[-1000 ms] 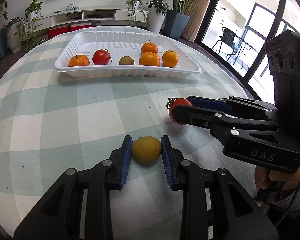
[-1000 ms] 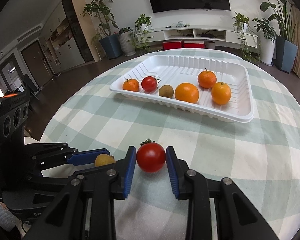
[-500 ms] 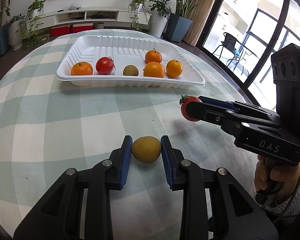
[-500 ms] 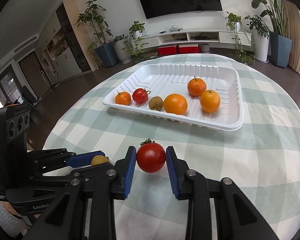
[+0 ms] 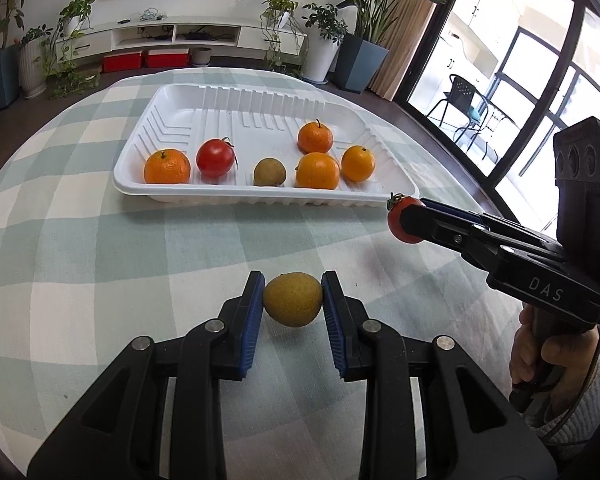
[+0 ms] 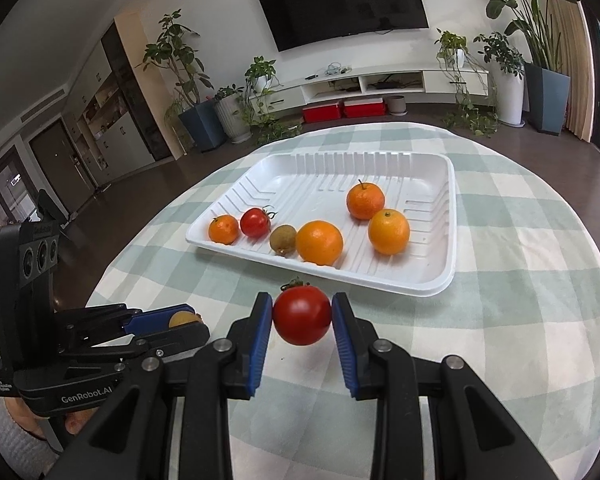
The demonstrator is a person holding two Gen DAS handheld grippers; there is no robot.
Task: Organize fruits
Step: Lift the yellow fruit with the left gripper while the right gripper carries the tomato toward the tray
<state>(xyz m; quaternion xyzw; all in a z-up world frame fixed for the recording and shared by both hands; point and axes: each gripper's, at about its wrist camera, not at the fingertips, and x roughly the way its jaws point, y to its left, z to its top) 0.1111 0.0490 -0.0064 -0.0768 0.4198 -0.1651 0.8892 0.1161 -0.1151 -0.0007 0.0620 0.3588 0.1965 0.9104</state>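
With both fruits already clamped and clear of the cloth, what matters now is where each load sits relative to the white tray [image 5: 396, 194]. Left gripper [image 5: 293, 300]: pads squeezed onto a yellow-brown kiwi [image 5: 293, 299], held off the checked tablecloth [image 5: 100, 248] on the near side of the tray, roughly in line with its middle. Right gripper [image 6: 302, 315]: pads closed on a red tomato [image 6: 302, 314], stem up, just short of the tray's near rim and toward its right near corner — in the left wrist view the tomato sits almost level with that corner. So the right hand looks nearer to the tray; the left has more cloth to cross. Tray lies ahead of both tools, long axis running across the view, so the approach is over the long near rim. Inside, along the near wall: an orange, a tomato [image 5: 215, 158], a kiwi [image 5: 269, 171], then three more oranges bunched toward the right; the whole far half is bare. My read: a sensible drop is each fruit beside its twin, and both twins sit left of the tray's centre — the right load would have to cross leftward, toward the left gripper's lane. Risk is the two tools crowding each other over the rim.
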